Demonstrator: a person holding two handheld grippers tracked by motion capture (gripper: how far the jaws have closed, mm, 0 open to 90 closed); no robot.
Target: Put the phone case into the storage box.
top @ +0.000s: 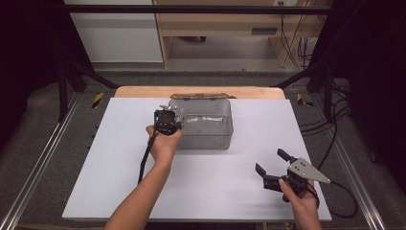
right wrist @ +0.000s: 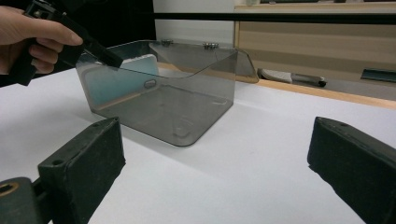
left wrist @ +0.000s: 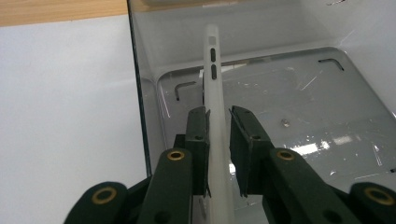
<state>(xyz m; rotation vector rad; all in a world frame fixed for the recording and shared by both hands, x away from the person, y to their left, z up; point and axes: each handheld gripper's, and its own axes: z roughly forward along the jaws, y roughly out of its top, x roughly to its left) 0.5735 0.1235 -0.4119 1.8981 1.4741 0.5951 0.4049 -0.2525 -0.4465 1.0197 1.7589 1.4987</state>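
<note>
My left gripper (top: 168, 117) is shut on a translucent white phone case (left wrist: 214, 93), held edge-on with its side buttons showing. The case hangs inside the left end of a smoky clear plastic box (top: 206, 125) that stands at the back middle of the white table (top: 119, 182). In the right gripper view the case (right wrist: 126, 77) shows through the box wall (right wrist: 187, 93), close to the left side, with the left gripper (right wrist: 93, 46) above it. My right gripper (top: 271, 161) is open and holds nothing, low over the table's front right, pointing at the box.
A small screw (left wrist: 285, 122) lies on the box floor. A wooden strip (top: 143, 91) runs along the table's far edge behind the box. Black frame posts (top: 62, 91) stand at both back corners. Cables trail from both grippers.
</note>
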